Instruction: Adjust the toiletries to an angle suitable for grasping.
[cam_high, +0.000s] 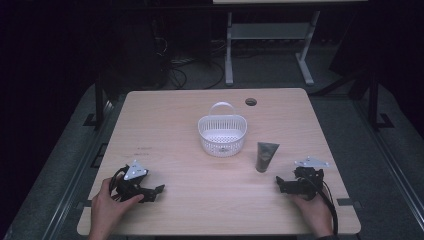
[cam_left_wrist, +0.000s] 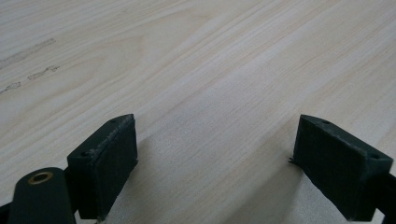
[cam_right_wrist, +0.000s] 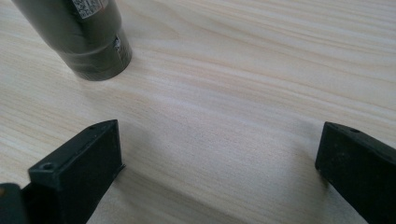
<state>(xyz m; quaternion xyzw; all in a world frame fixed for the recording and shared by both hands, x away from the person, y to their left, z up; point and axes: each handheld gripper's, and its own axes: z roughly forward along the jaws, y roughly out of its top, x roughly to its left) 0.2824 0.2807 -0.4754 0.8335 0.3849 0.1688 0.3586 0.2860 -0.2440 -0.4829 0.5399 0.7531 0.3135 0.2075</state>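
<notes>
Your left gripper (cam_high: 159, 190) rests low on the table (cam_high: 175, 115), near its front left corner, far from everything. Its jaws are wide apart with only bare wood between them. In the middle sits the white basket (cam_high: 222, 133). Just right of it stands the dark tube (cam_high: 266, 156), probably cap down, but it is hard to tell. Your right gripper (cam_high: 278, 182) waits near it, jaws wide, touching nothing. Slide in slowly, get a jaw on each side, then squeeze gently so the tube doesn't tip.
</notes>
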